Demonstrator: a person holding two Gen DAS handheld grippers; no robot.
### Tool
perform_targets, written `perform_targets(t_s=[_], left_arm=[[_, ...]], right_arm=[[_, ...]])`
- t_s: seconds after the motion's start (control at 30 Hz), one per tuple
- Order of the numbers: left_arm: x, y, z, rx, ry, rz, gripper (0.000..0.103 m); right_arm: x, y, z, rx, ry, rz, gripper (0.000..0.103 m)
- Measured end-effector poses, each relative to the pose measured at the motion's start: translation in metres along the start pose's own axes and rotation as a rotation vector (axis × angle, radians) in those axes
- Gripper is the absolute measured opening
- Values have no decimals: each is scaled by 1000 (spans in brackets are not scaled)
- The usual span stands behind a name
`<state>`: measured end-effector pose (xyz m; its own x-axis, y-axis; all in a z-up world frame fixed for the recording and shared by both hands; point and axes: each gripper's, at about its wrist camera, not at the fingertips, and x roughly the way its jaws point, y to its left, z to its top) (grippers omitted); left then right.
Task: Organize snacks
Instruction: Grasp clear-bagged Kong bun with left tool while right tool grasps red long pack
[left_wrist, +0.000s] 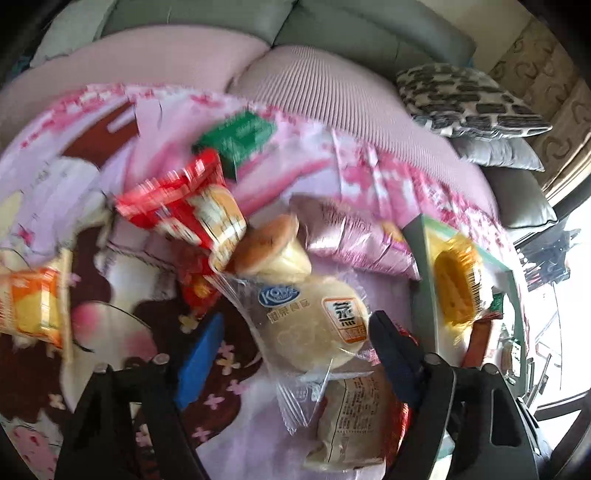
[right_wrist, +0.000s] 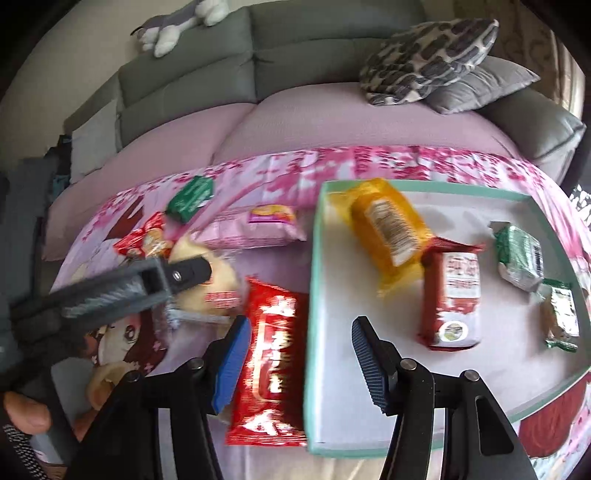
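My left gripper (left_wrist: 291, 354) is open, its blue pads on either side of a clear-wrapped pale steamed bun (left_wrist: 314, 325) on the pink cartoon cloth. A second wrapped bun (left_wrist: 347, 417) lies just below it. My right gripper (right_wrist: 299, 363) is open and empty above a red snack packet (right_wrist: 271, 362) and the left wall of the teal-rimmed white box (right_wrist: 314, 295). The box holds a yellow packet (right_wrist: 388, 232), a red packet (right_wrist: 456, 299) and two green packets (right_wrist: 519, 254). The left gripper also shows in the right wrist view (right_wrist: 177, 277), over the buns.
Loose on the cloth lie a green packet (left_wrist: 236, 138), a red-and-orange packet (left_wrist: 184, 206), a small cake (left_wrist: 273, 247), a pink bag (left_wrist: 354, 232) and an orange packet (left_wrist: 33, 306). A pink-covered grey sofa with patterned cushions (right_wrist: 428, 55) lies behind.
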<state>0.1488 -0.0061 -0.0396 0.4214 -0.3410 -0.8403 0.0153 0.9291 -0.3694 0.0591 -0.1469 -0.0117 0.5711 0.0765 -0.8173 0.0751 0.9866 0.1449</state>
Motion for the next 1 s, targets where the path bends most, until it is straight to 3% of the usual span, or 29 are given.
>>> perform_targets(t_s=[0.07,0.13,0.2,0.63,0.9,1.0], left_arm=[[6,0,0,-28,19,-48,76],[5,0,-1,-41,6,-81,57],[1,-1,-1,-52,-9,-80,55],[-31,27,-18,-135,-35,-59,53],[-49,52,-28,-180,-57,21,53],[-54,62,-31,-198,-63,51,53]], right_arm=[[1,-4,0,10,1,-2,60],[1,-7,0,17,-1,-10,60],[1,-8,-1,20,1,-5,60],[0,17,-5,-54,14,60,59],[-1,49,-13,-142,30,153,51],[3,56,-16,-160,45,149,50]])
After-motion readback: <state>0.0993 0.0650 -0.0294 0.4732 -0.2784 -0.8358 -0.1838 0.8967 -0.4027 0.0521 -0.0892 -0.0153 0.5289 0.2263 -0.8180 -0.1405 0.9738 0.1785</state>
